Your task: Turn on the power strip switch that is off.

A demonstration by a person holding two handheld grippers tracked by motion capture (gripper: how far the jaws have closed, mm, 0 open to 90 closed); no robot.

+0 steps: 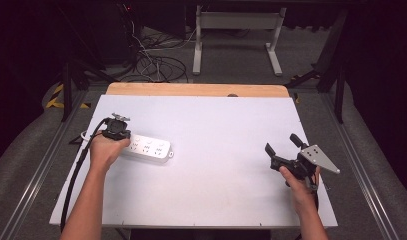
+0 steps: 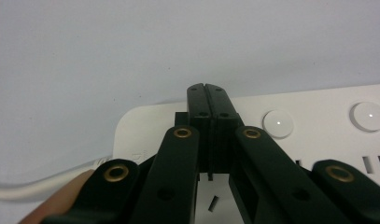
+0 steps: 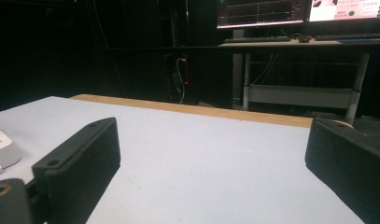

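Your left gripper [image 2: 207, 100] has its fingers pressed together, empty, tips over the power strip [image 1: 147, 148] by its switches. Right gripper [image 1: 285, 144] fingers gape wide, empty, above bare surface [image 1: 216, 180]. Likely you're pressing a switch; push straight down.

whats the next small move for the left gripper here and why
Probably press straight down. The left gripper has its fingers shut together, tip over the end of the white power strip nearest its cord, beside the round buttons; whether it touches is unclear. The right gripper is open, apart from the strip, so the left seems the working one.
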